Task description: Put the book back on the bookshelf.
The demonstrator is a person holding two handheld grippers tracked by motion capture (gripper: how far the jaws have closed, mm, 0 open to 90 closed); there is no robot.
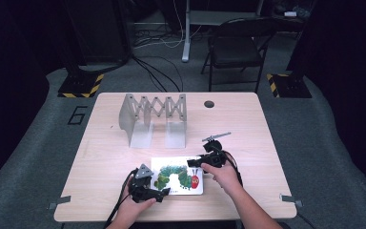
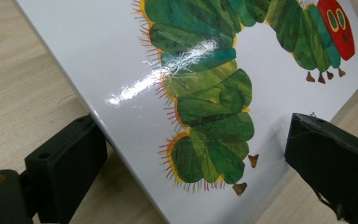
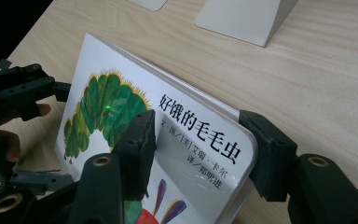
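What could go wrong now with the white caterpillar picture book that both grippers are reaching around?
1. The right gripper has one pad on the cover and one behind the far edge of the white caterpillar picture book; the glossy cover might slip if the grip is shallow.
2. The left gripper stands open around the near corner, so the raised book may tilt or drop.
3. The grey metal accordion book rack stands close behind and may be bumped.

L gripper (image 2: 193, 154) straddling the book (image 2: 98, 56) w/ both fingers (image 2: 67, 163). Left one under the cover's lower-left edge, right one sits off the lower-right edge, small gap visible there. Book tilted, near corner lifted off the wood worktop (image 2: 14, 93). Cover white, glossy glare, green caterpillar w/ red head at top right. Fingers wide apart, not clamped.
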